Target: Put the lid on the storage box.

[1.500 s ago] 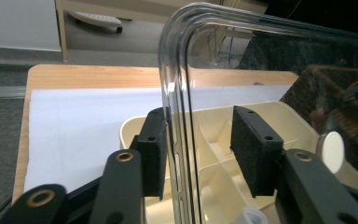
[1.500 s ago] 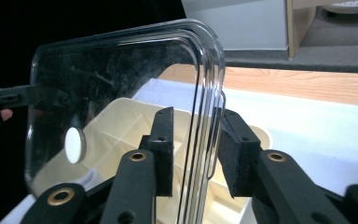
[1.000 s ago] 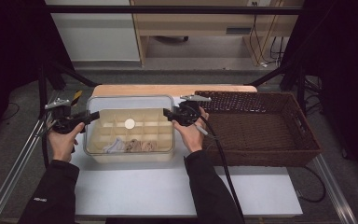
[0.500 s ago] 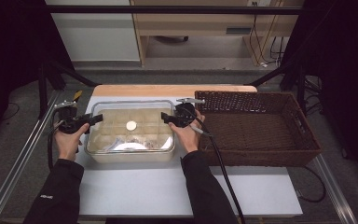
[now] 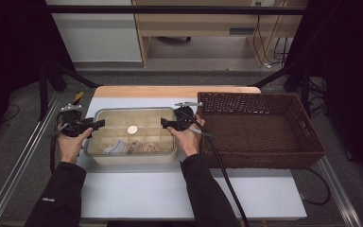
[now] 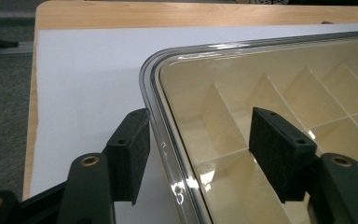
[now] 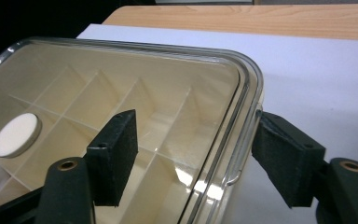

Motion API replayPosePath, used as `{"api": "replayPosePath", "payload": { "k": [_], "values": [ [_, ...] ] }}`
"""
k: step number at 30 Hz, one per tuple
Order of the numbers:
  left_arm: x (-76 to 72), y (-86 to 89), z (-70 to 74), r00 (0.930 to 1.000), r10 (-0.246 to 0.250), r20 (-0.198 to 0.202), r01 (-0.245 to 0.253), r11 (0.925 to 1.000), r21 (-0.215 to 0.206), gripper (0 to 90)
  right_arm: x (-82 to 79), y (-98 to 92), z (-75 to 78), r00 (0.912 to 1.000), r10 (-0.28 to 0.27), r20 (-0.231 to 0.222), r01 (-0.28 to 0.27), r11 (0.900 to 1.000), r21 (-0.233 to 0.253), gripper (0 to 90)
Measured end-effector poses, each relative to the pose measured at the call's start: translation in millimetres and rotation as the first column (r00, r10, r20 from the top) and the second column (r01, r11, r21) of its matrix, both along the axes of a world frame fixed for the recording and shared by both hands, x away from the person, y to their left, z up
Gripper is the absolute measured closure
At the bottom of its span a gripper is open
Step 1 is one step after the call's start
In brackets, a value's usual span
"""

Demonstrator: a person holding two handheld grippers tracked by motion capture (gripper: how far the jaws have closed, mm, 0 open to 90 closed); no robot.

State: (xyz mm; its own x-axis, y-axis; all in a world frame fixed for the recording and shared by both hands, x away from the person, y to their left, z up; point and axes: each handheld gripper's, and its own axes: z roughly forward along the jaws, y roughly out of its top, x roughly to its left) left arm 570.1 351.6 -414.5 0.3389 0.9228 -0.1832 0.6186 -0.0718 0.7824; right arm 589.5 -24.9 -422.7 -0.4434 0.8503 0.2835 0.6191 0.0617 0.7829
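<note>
A clear-lidded box (image 5: pixel 131 135) with cream compartment dividers sits on the white table top. A white round disc (image 5: pixel 132 129) (image 7: pixel 16 134) lies at the lid's middle. My left gripper (image 5: pixel 96 124) (image 6: pixel 205 156) is open at the box's left side. Its jaws straddle the lid's rim (image 6: pixel 168 140), one pad outside and one over the lid. My right gripper (image 5: pixel 164 124) (image 7: pixel 200 156) is open at the box's right side and straddles the lid's rim (image 7: pixel 242 126) the same way. Pale, crumpled items (image 5: pixel 127 147) lie in the front compartments.
A large brown wicker basket (image 5: pixel 307 142) stands right of the box, close to my right hand. A wooden strip (image 5: pixel 175 91) runs along the table's far edge. Metal rails (image 5: pixel 19 165) border the table's sides. White table surface (image 5: pixel 170 194) lies in front of the box.
Both grippers have drifted slightly toward the person and inward. The lid's far edge now sits lower in the high view than a second ago.
</note>
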Motion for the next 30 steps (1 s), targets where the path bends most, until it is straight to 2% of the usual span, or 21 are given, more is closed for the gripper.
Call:
{"api": "replayPosePath", "payload": {
  "k": [6,7,9,12,14,18,23,28,30],
  "values": [
    [-3.7,5.4,3.9,0.9999,0.013,0.002,-0.013,0.9999,0.000,38.1,0.1,-0.2,-0.4,0.9999,0.008,0.007,-0.008,1.000,-0.011,31.3],
    [-4.8,6.2,4.9,0.9999,0.014,0.004,-0.013,0.9999,-0.001,37.9,-0.7,-0.9,0.7,0.9998,0.004,0.019,-0.003,1.000,-0.027,32.9],
    [-7.5,7.0,7.6,0.9998,0.015,0.014,-0.015,0.9999,-0.005,37.9,-3.1,-3.2,5.6,0.9971,-0.007,0.076,0.011,0.998,-0.054,34.7],
    [-12.8,7.1,13.5,0.9992,0.009,0.038,-0.009,0.9998,-0.016,37.9,-5.4,-7.9,14.5,0.9936,-0.016,0.112,0.018,1.000,-0.010,34.7],
    [-16.6,6.0,17.3,0.9986,0.002,0.053,-0.001,0.9999,-0.012,38.1,-8.3,-11.3,20.7,0.9930,-0.018,0.116,0.018,1.000,0.002,35.0],
    [-26.9,1.5,24.6,0.9973,-0.019,0.070,0.019,0.9998,-0.003,38.5,-15.7,-19.6,30.2,0.9904,0.006,0.138,-0.002,1.000,-0.027,39.7],
    [-42.5,0.6,31.8,0.9946,-0.025,0.101,0.026,0.9996,-0.012,40.0,-30.4,-28.4,40.1,0.9864,0.038,0.160,-0.033,0.999,-0.036,45.6],
    [-56.6,0.5,32.2,0.9943,-0.027,0.103,0.028,0.9996,-0.007,41.2,-41.8,-32.4,41.4,0.9822,0.049,0.181,-0.052,0.999,0.007,46.9],
    [-60.0,0.6,29.5,0.9953,-0.021,0.095,0.023,0.9997,-0.011,41.3,-44.3,-30.0,39.2,0.9831,0.061,0.172,-0.060,0.998,-0.015,46.9]
  ]
}}
